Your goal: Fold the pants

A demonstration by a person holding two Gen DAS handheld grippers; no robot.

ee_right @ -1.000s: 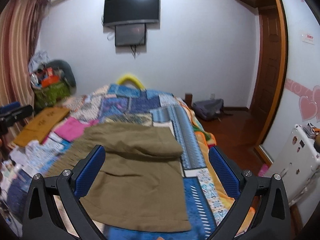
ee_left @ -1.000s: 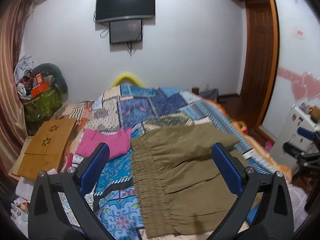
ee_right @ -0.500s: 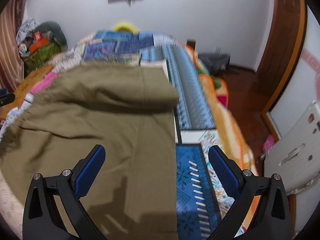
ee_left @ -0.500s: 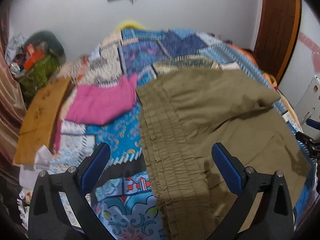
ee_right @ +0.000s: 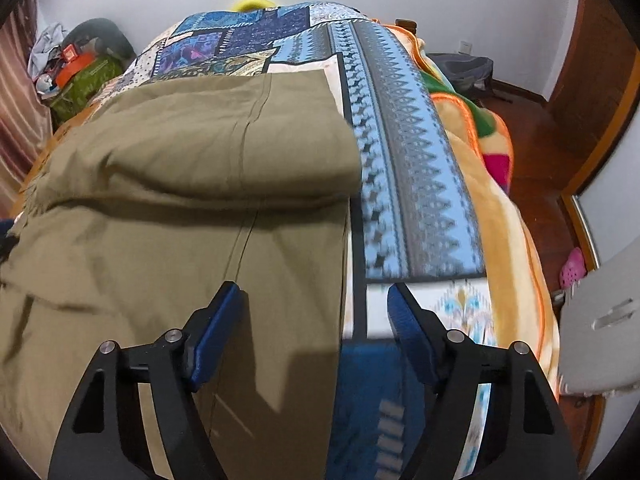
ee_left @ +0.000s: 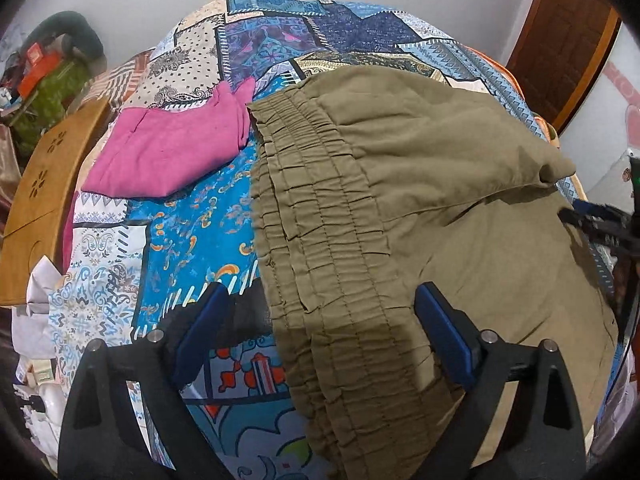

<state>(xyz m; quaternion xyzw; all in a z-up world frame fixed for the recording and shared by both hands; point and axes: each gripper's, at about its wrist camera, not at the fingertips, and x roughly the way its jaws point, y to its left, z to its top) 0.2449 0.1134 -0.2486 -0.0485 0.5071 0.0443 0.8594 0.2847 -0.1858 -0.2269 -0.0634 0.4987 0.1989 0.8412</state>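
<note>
Two tools with black arms and blue pads hang over a bed covered by a blue patchwork bedspread (ee_left: pixel 192 240), and both point steeply down at it. The olive-green cotton pants (ee_left: pixel 420 200) lie spread on this bedspread, with one part folded back on top of the rest, so that a soft fold runs across the cloth.

The left tool (ee_left: pixel 322 326) is over the gathered elastic waistband (ee_left: pixel 316 216) of the pants. Its jaws are wide and are closing a little; the edge of the waistband lies between them, but the pads do not press on the cloth. One pad is above the bedspread, the other above the pants.

The right tool (ee_right: pixel 314 316) is over the opposite, plain edge of the pants (ee_right: pixel 180 200). Its jaws are closing, more narrow than those of the left tool. The straight side edge of the pants passes between them, and the pads are not yet closed on it. One pad is above the cloth, the other above the bedspread (ee_right: pixel 416 184).

Just beside the waistband, touching its far corner, lies a folded magenta garment (ee_left: pixel 168 152). At the side of the bed stands a light wooden board with cut-out flower holes (ee_left: pixel 48 176). An orange-edged fleece blanket (ee_right: pixel 492 184) hangs down the other side of the bed.
</note>
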